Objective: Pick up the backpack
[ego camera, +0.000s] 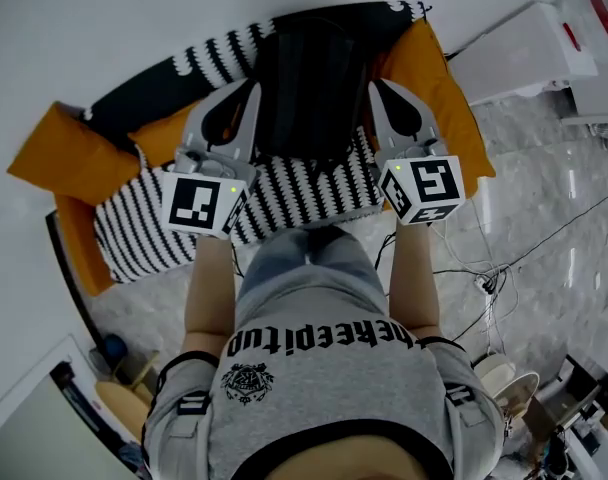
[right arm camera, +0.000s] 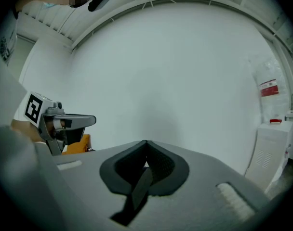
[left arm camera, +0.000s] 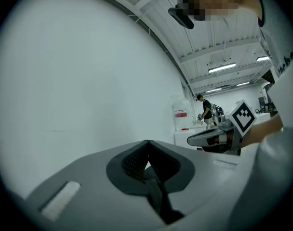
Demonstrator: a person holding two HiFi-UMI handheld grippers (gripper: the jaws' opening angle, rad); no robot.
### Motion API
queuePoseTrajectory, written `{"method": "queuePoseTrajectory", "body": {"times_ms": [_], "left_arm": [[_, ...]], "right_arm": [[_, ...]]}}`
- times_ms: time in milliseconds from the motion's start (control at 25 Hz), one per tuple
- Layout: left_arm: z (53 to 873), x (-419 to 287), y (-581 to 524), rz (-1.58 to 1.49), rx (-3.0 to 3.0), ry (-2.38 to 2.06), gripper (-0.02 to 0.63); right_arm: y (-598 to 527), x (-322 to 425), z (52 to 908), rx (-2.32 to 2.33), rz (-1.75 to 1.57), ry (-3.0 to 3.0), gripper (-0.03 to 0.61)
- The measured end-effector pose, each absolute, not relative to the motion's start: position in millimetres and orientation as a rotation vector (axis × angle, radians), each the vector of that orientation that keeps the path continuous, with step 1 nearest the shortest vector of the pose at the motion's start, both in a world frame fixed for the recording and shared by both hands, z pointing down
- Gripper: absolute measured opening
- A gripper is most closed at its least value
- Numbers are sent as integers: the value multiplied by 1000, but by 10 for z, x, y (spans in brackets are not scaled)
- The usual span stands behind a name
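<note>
Nearest the head camera is the person's gray shirt (ego camera: 324, 368). Both forearms reach forward from it, one to each gripper.

Left gripper (left arm camera: 147, 147): the jaws are fully together, with no gap between the pads. A dark strap, the left strap (left arm camera: 157, 194), is pinched at the point where the pads meet and runs back from there along the gripper body. The gripper points roughly level. Its marker cube (ego camera: 204, 203) sits at the rear, just ahead of the left forearm.

Right gripper (right arm camera: 146, 146): the jaws are likewise closed tight. A second flat dark band, the right strap (right arm camera: 139, 189), is clamped between the pads and trails back toward the camera. Its marker cube (ego camera: 424, 190) sits at the rear, above the right wrist.

Backpack (ego camera: 309, 88): black, located directly between the two grippers, with its sides next to both sets of jaws. It is held by one strap in each gripper. Whether its underside touches the surface below cannot be determined.

Sofa (ego camera: 74, 158): orange, located under and beyond both grippers. A black-and-white striped blanket (ego camera: 314, 188) covers the seat beneath the backpack and the grippers.

Cables (ego camera: 514, 258) lie on the pale floor, outboard of the right gripper. A white box (ego camera: 519, 53) stands farther out on the same side.
</note>
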State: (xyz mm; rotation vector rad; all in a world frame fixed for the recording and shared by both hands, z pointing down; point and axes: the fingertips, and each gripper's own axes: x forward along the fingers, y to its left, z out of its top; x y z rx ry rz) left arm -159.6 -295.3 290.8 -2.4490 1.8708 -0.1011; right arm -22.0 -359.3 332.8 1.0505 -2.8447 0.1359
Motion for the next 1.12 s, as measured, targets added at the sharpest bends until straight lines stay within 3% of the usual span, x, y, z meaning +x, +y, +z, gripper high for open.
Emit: {"method": "queuePoseTrajectory", "body": {"times_ms": [920, 1000, 1120], "left_arm": [[4353, -1767, -3485, -311, -2873, 1681, 17], [4531, -1777, -3533, -346, -2925, 1669, 74], [4809, -1826, -3611, -428, -2970, 1659, 89]], "right_arm": [[-3698, -384, 4396, 1239, 415, -2628, -2], [-3699, -402, 4447, 1247, 422, -2620, -2], [-3721, -406, 4517, 1263, 431, -2612, -2]]}}
